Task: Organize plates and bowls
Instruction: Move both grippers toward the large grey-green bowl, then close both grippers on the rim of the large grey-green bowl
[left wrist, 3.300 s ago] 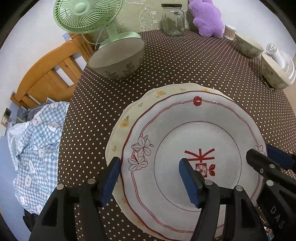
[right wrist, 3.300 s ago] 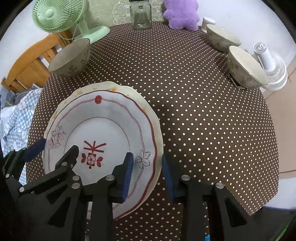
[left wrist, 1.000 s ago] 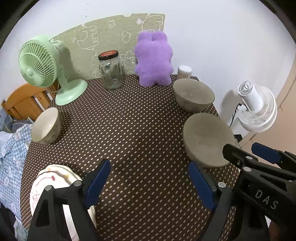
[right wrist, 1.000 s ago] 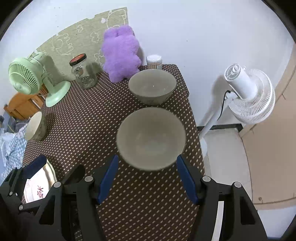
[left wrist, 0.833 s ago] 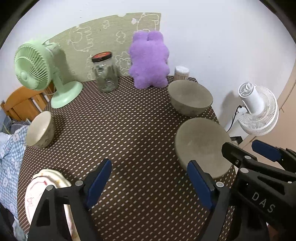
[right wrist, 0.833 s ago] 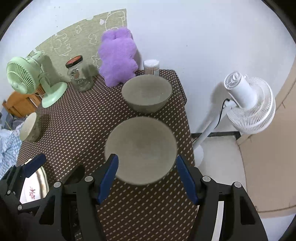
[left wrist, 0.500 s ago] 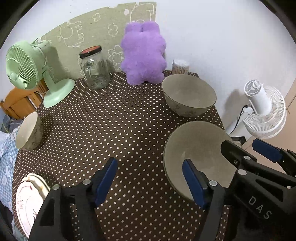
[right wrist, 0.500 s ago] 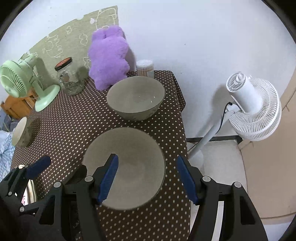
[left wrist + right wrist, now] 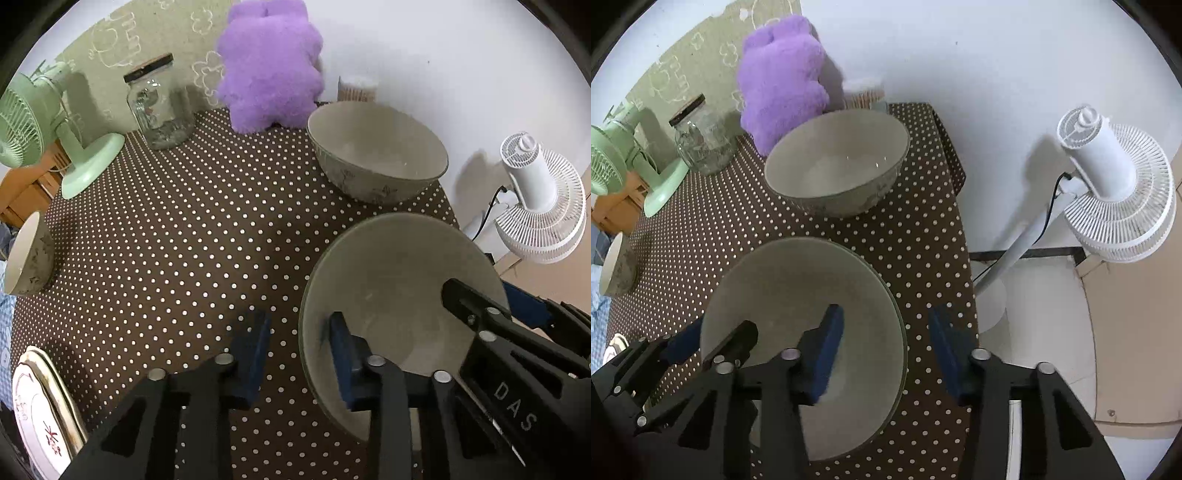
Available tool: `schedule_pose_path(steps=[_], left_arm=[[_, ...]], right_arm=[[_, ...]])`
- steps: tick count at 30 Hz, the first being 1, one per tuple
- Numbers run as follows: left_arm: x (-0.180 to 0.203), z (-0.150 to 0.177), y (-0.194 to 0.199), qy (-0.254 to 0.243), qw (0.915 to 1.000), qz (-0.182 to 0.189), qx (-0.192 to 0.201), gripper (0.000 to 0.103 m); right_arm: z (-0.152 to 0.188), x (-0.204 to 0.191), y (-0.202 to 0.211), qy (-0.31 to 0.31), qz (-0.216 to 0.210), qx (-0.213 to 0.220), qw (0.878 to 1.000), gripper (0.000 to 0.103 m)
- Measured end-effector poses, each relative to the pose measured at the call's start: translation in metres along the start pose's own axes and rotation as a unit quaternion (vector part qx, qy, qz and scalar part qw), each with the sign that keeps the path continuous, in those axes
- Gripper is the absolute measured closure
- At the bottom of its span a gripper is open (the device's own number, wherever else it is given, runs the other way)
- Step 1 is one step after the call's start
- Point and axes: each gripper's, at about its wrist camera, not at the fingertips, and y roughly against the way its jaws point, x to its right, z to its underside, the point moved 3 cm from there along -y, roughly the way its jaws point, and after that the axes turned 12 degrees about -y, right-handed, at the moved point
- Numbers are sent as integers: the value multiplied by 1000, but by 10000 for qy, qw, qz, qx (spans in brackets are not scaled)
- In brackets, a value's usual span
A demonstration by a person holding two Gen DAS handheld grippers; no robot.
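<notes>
The near bowl (image 9: pixel 399 295) sat at the table's (image 9: pixel 184 240) right edge in the left wrist view, my left gripper (image 9: pixel 299 350) straddling its rim with fingers spread; only there the stacked plates (image 9: pixel 37 417) showed clearly, two of them, plus three bowls. In the right wrist view my right gripper (image 9: pixel 886 343) likewise straddled that bowl's right rim, fingers apart, with the white fan's (image 9: pixel 1115 192) stand visible down to the floor.

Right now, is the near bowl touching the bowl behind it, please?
Apart. The right wrist view shows dotted tablecloth between the near bowl and the far bowl.
</notes>
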Motion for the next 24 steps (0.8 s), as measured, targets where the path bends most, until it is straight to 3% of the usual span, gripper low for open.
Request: schedule_pose_path(steps=[3, 9, 24], left_arm=[[0, -3, -3, 66, 9999, 116, -32, 77], [2, -5, -4, 84, 9995, 303, -45, 90], [-7, 17, 36, -164, 9993, 320, 127, 90]], right_arm=[[2, 2, -8, 12, -4, -117, 9999, 78], [5, 6, -12, -122, -193, -311, 9993, 86], [19, -2, 15, -126, -151, -251, 9995, 86]])
